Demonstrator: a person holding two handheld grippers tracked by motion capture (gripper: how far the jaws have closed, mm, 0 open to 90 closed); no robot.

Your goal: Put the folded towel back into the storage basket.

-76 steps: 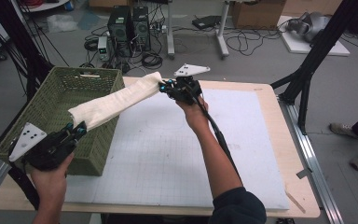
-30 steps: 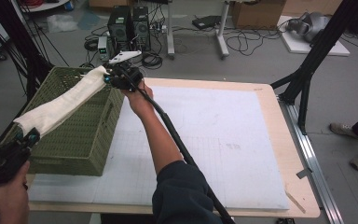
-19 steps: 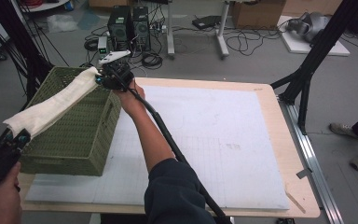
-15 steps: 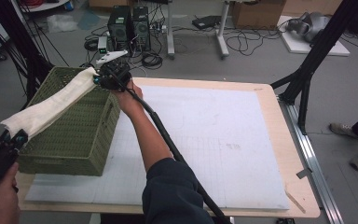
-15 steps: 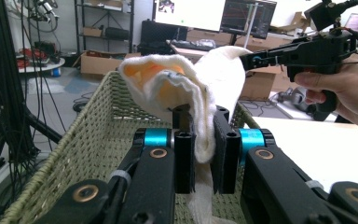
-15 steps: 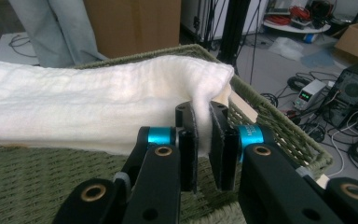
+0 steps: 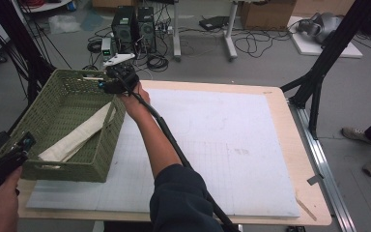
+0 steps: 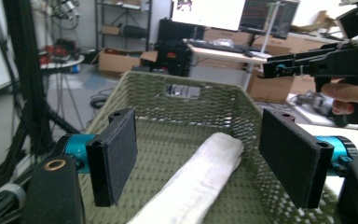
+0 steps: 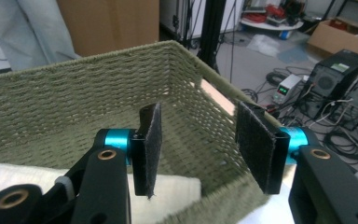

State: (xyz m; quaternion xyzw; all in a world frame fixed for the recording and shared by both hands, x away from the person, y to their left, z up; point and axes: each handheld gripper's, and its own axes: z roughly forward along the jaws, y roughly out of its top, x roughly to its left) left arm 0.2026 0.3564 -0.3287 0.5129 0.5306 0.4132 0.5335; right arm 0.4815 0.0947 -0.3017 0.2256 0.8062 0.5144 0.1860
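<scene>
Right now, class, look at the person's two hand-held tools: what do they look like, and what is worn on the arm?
Each tool is black, with two flat black padded jaws on bright blue collars and brass-coloured pivot rings. The right tool carries a pale three-cornered plate on top, and a black cable trails from it along the forearm. The left tool is black too. The right arm wears a dark navy sleeve pushed up past the elbow.

A: Floor?
B: Grey floor (image 7: 270, 63), cables (image 7: 251, 46) all over it. Two black PC towers (image 7: 134, 29) behind the bench (image 7: 314, 203).
A: Bench top?
B: Light wood edge, white gridded mat (image 7: 222, 145) on it.
A: Anything else?
B: Cardboard boxes (image 7: 265, 13), black stand legs (image 7: 319, 77) at right, shelving (image 8: 121, 18) and monitors (image 8: 223, 13) further back.
</scene>
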